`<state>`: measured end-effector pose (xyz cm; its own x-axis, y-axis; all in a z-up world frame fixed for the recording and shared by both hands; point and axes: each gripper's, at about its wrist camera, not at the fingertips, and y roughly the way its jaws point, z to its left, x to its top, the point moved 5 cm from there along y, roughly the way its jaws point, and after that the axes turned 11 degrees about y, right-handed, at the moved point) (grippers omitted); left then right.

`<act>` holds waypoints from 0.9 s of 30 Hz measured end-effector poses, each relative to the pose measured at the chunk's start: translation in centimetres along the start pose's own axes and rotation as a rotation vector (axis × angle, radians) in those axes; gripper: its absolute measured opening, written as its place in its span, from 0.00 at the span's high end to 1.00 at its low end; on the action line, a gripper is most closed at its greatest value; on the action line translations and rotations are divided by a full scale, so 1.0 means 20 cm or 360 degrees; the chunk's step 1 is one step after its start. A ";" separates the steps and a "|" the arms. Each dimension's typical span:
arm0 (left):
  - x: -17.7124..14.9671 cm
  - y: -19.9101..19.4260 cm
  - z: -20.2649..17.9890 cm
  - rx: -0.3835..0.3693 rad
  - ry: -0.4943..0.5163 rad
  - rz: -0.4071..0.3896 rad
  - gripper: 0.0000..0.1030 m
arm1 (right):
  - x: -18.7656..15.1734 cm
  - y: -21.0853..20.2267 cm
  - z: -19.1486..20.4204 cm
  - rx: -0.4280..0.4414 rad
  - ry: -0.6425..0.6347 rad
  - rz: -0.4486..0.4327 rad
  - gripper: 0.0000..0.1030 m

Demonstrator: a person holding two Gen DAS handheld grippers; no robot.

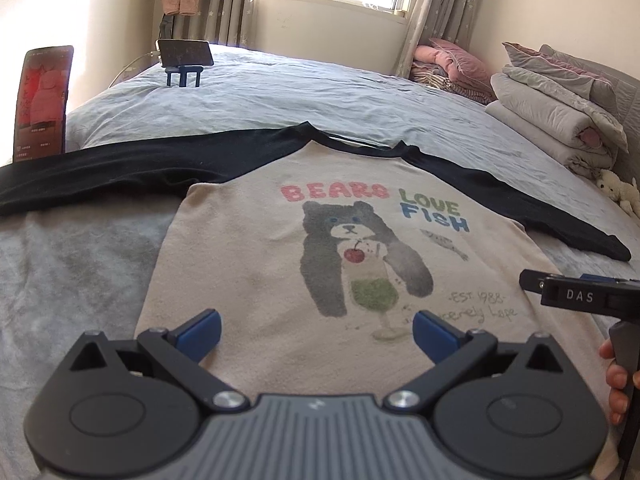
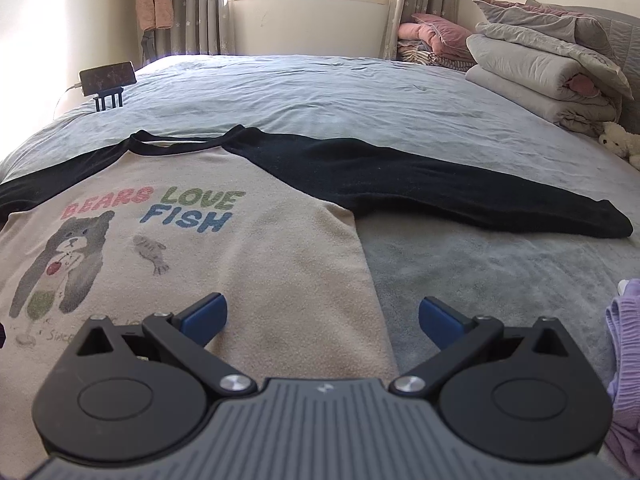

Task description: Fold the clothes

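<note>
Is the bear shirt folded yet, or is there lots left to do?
Done: the shirt lies flat, print up, on the bed, both black sleeves spread out. In hand: nothing; the left gripper and right gripper hover open over its lower part. Left: every fold, plus the purple garment beside it.

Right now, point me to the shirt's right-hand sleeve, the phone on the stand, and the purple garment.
right-hand sleeve (image 2: 440,196), right wrist view, mid-length of the black sleeve.
phone on the stand (image 2: 107,76), right wrist view, centre of its screen.
purple garment (image 2: 624,344), right wrist view, ribbed fabric at the frame's right edge.
</note>
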<state>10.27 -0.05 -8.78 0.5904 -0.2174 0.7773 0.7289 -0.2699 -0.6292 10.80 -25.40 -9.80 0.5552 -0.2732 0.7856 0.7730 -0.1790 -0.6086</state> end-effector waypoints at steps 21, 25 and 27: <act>0.01 0.05 -0.04 0.0084 0.0111 -0.0004 0.01 | 0.09 0.04 -0.32 -0.0143 0.0343 0.0011 0.00; 0.01 0.06 -0.04 0.0088 0.0115 0.0011 0.01 | 0.12 0.10 -0.42 -0.0201 0.0428 0.0043 0.00; 0.01 0.07 -0.05 0.0085 0.0112 0.0016 0.01 | 0.15 0.13 -0.46 -0.0231 0.0469 0.0054 0.00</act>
<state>11.08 -1.37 -9.38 0.5733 -0.2859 0.7678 0.7416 -0.2174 -0.6347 11.71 -35.50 -10.01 0.4506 -0.5392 0.7115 0.6921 -0.2924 -0.6599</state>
